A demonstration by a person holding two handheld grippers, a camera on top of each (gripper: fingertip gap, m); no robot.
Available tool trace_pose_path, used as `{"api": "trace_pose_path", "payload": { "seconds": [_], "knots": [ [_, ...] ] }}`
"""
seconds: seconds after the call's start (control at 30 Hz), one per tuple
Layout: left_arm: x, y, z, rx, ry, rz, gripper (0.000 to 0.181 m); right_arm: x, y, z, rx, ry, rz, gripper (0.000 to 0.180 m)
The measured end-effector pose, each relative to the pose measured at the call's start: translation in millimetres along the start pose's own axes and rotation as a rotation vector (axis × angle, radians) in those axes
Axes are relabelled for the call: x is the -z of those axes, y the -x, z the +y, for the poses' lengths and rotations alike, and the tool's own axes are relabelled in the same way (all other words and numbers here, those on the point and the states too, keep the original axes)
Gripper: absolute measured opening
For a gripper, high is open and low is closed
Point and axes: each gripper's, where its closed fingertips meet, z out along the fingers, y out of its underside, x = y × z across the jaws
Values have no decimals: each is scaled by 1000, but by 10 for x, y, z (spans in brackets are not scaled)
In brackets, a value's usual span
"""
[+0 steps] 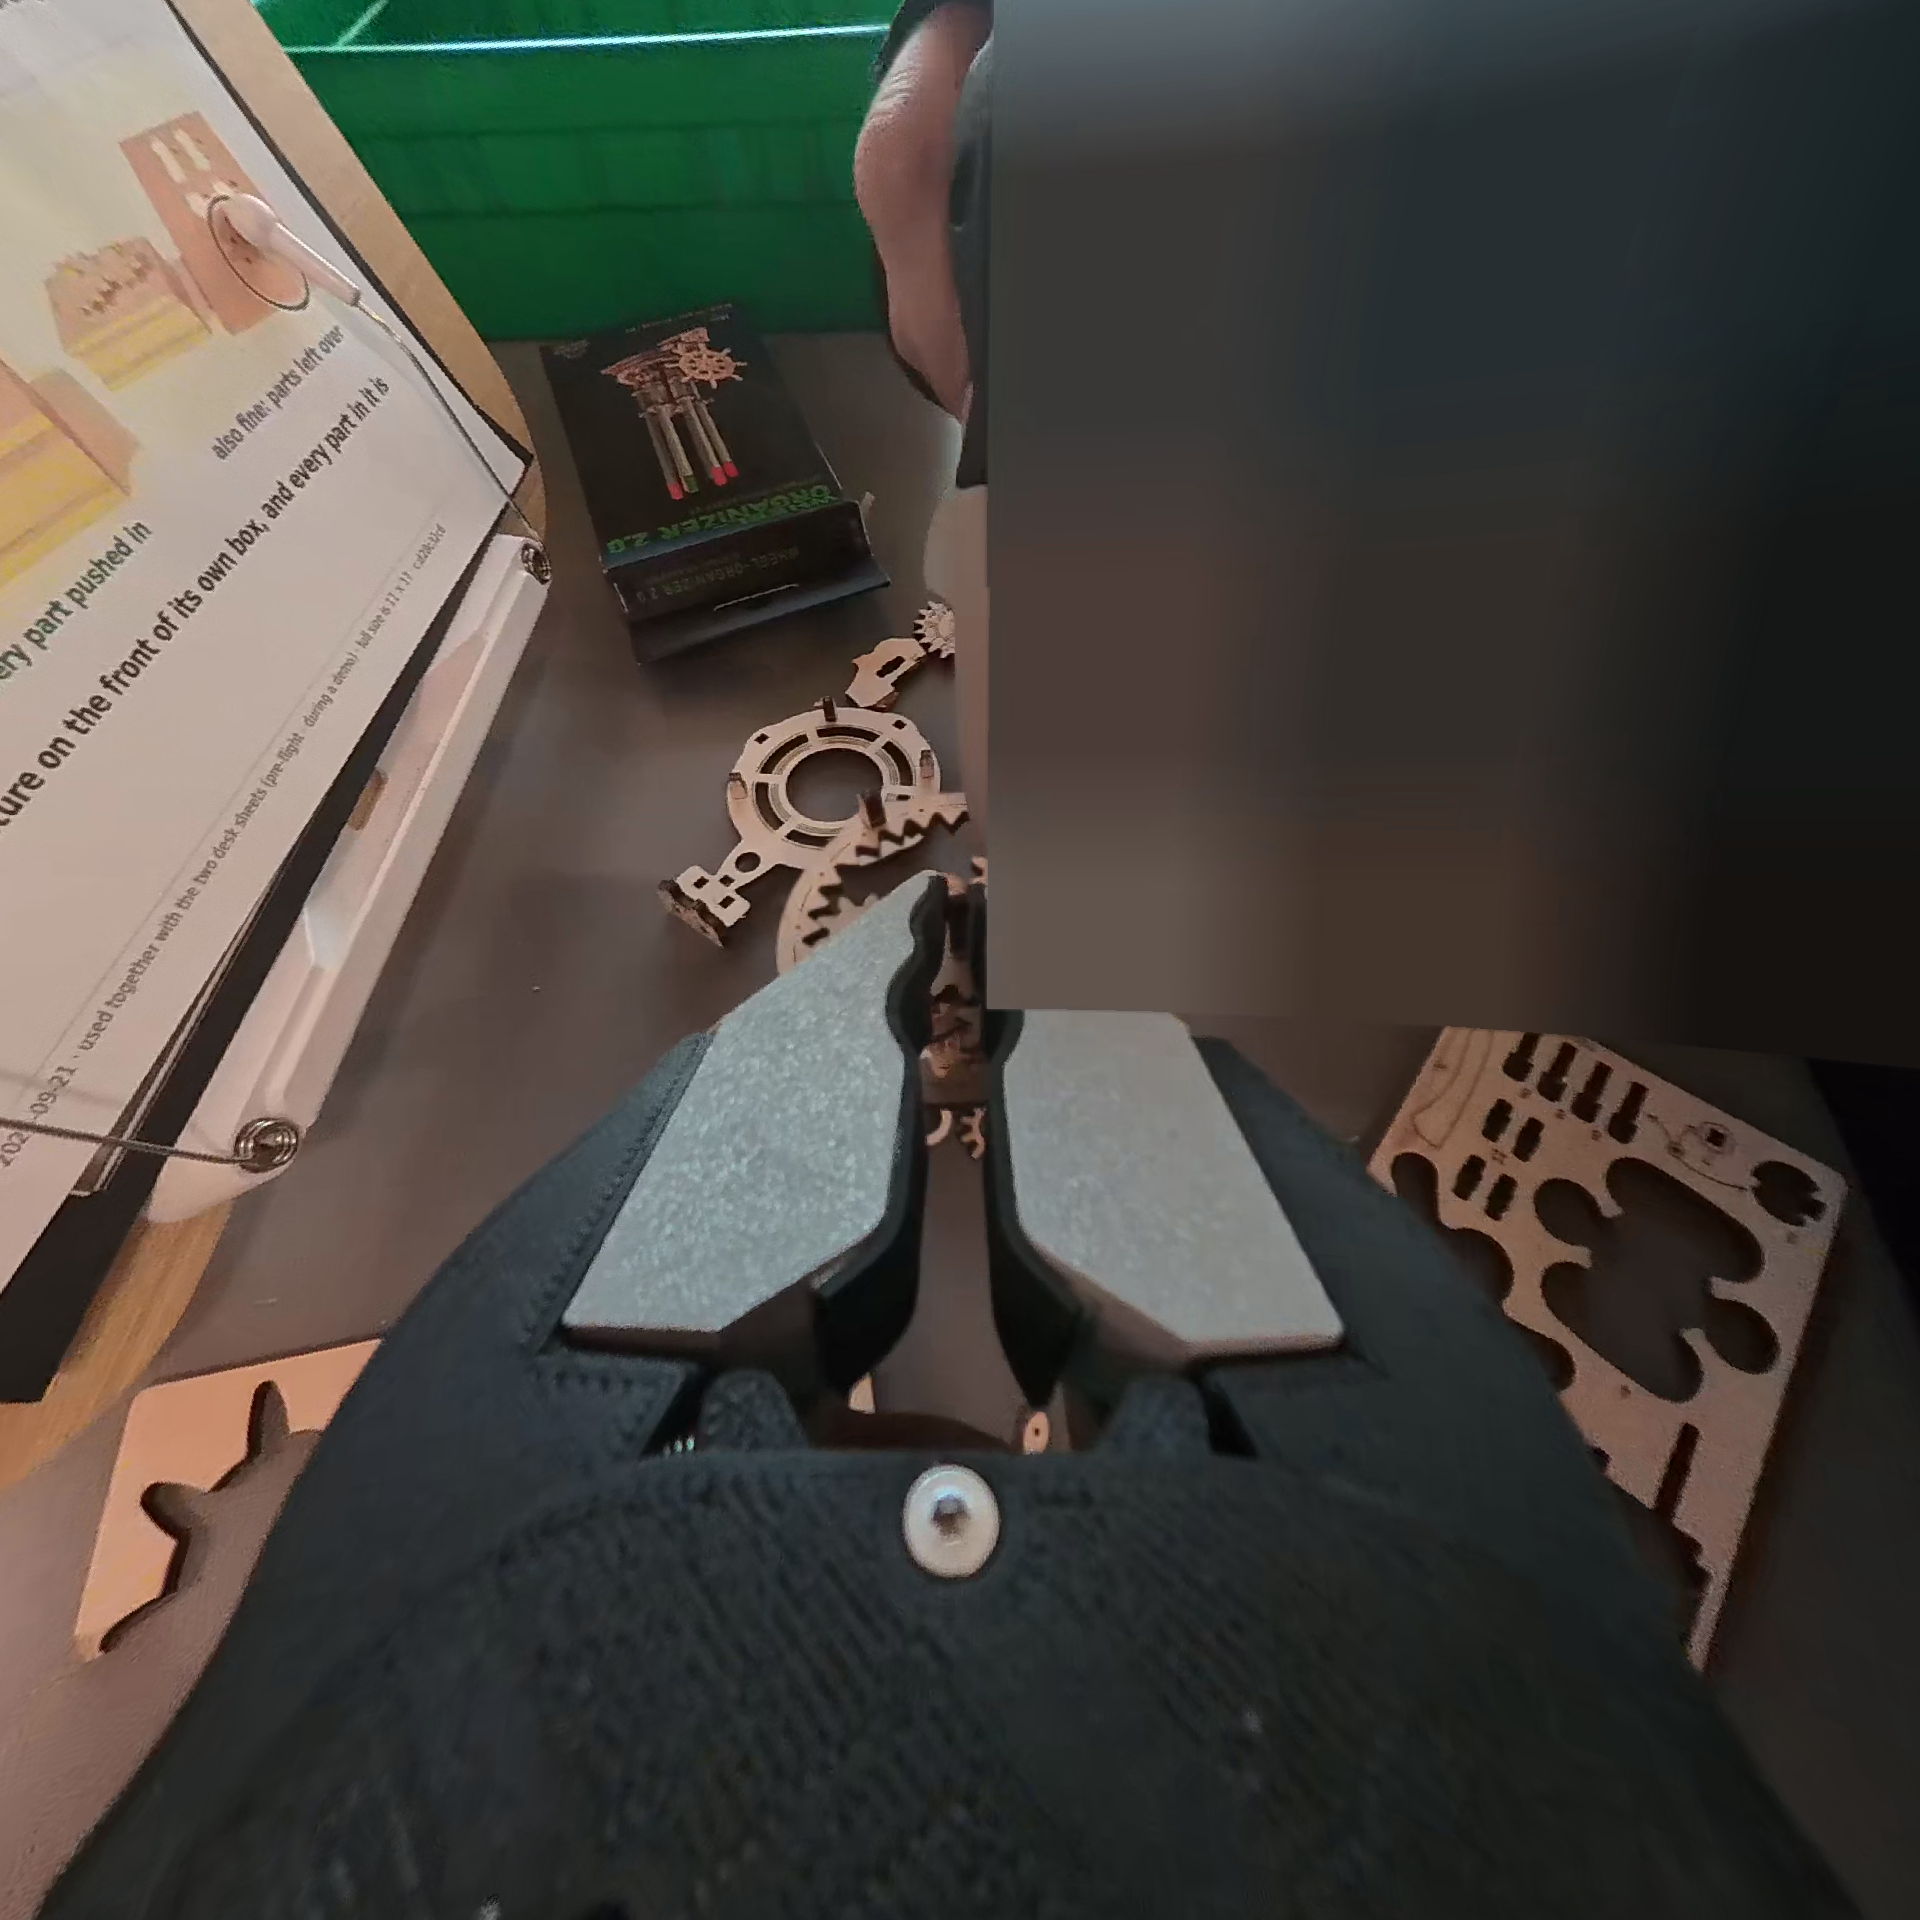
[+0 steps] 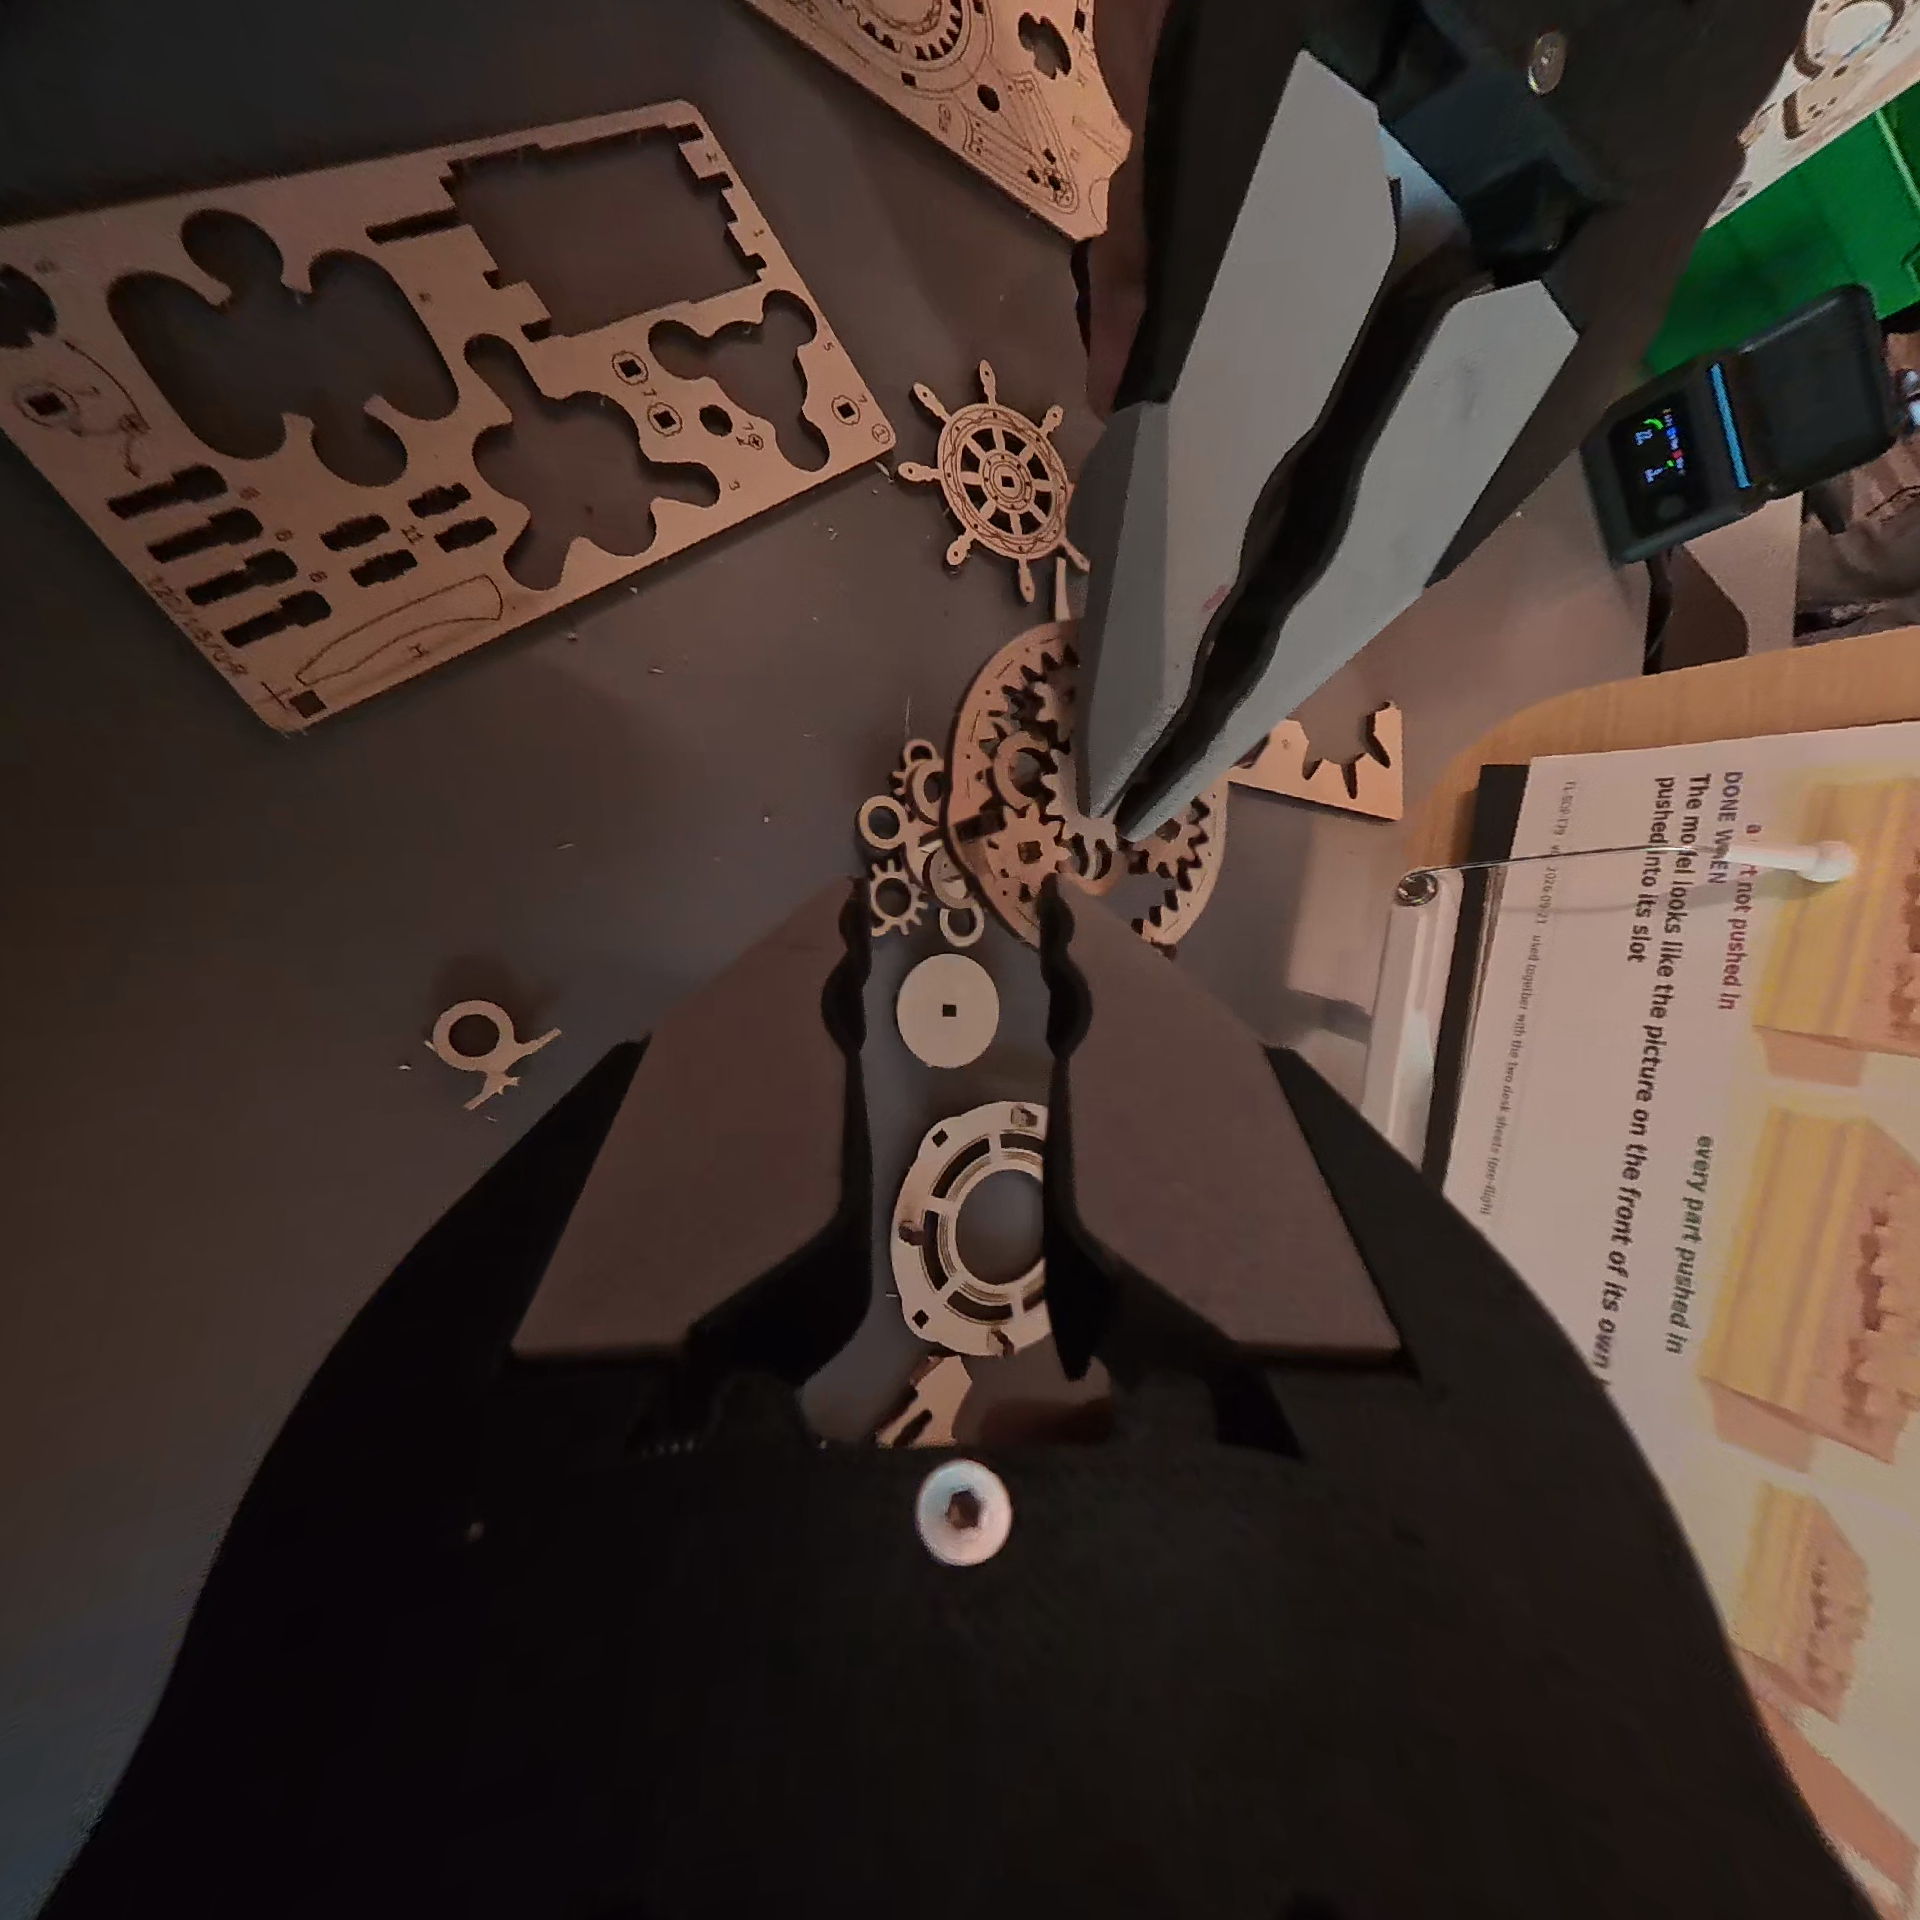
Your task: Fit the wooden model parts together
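Observation:
A round wooden gear assembly [image 2: 1003, 748] lies on the dark table with several small gears meshed on it. My left gripper [image 2: 1112, 826] comes in from the upper right, and its tips are closed on a small gear [image 2: 1091, 857] at the assembly's lower part. In the left wrist view the left gripper [image 1: 956, 920] shows wood in the narrow gap between its grey pads [image 1: 790, 1122]; a blur patch hides its right tip. My right gripper [image 2: 951, 904] is open and empty just below the assembly, above a white disc [image 2: 948, 1010] and a ring-shaped frame part [image 2: 961, 1236].
A ship's-wheel part [image 2: 1003, 480], loose small rings [image 2: 894, 831], a hooked ring [image 2: 478, 1039] and punched-out sheets [image 2: 416, 395] lie around. An instruction sheet on a stand [image 2: 1714, 1039] is at the right. A black box [image 1: 717, 488], a green bin [image 1: 623, 156] and a hand [image 1: 914, 208] are beyond.

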Motion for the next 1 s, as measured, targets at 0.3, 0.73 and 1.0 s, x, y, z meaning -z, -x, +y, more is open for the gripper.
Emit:
{"api": "trace_pose_path", "payload": {
  "seconds": [0.3, 0.73, 1.0],
  "knots": [
    [-18, -20, -17, 25, -27, 1, 1, 23, 43, -28, 33, 15, 38, 29],
    [-47, 17, -34, 71, -48, -54, 1, 5, 41, 1, 65, 50, 115, 29],
    [-54, 20, -41, 84, -64, -70, 0, 10, 23, 29, 90, 66, 146, 26]
  ]
}}
